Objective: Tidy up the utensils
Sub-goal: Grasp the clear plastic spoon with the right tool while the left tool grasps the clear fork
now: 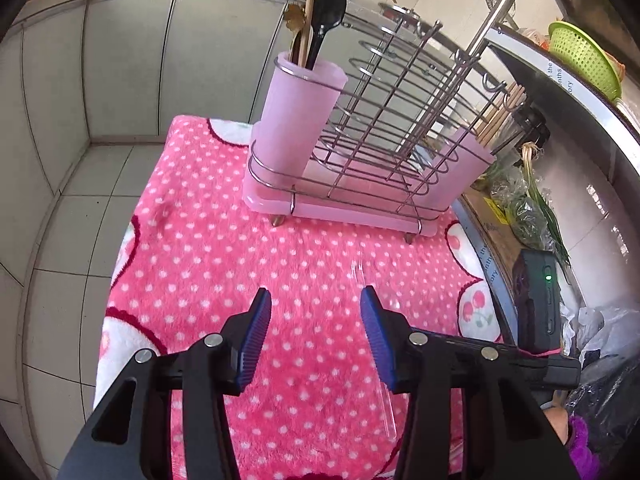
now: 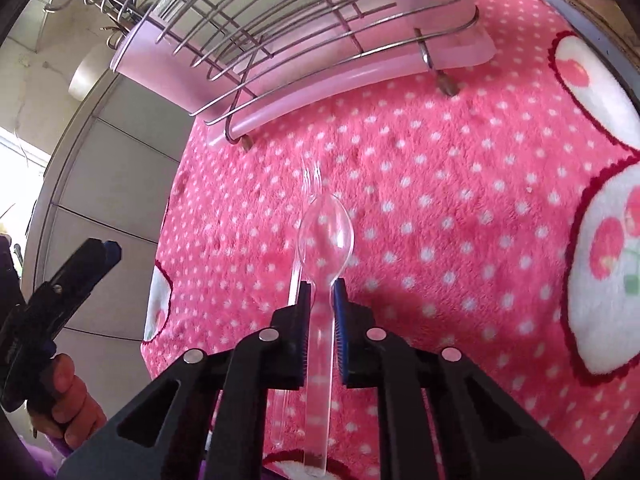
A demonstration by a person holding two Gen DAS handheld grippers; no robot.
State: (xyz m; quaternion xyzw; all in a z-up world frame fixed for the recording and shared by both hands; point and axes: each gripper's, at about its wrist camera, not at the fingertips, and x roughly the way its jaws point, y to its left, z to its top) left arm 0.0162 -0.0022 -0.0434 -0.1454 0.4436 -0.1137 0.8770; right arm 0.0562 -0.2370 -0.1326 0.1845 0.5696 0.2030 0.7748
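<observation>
right claw (image 2: 322, 294) clamped on clear spoon (image 2: 326, 232), left claw (image 1: 316, 320) wide, empty, above open blanket (image 1: 208, 248)

Clear plastic spoon (image 2: 326, 236), centre of frame, bowl pointing up-frame, handle running down. Clear plastic fork (image 2: 298, 264) just left, lying parallel, tines toward pink wire rack (image 2: 280, 92), upper frame.

Fluffy pink cloth (image 2: 440, 200) with white dots; clear glossy plastic spoon (image 2: 326, 232) and fork (image 2: 310, 176); shiny metal wire rack (image 1: 400, 120); matt pink plastic cup (image 1: 300, 108); ribbed blue pads (image 1: 256, 340).
</observation>
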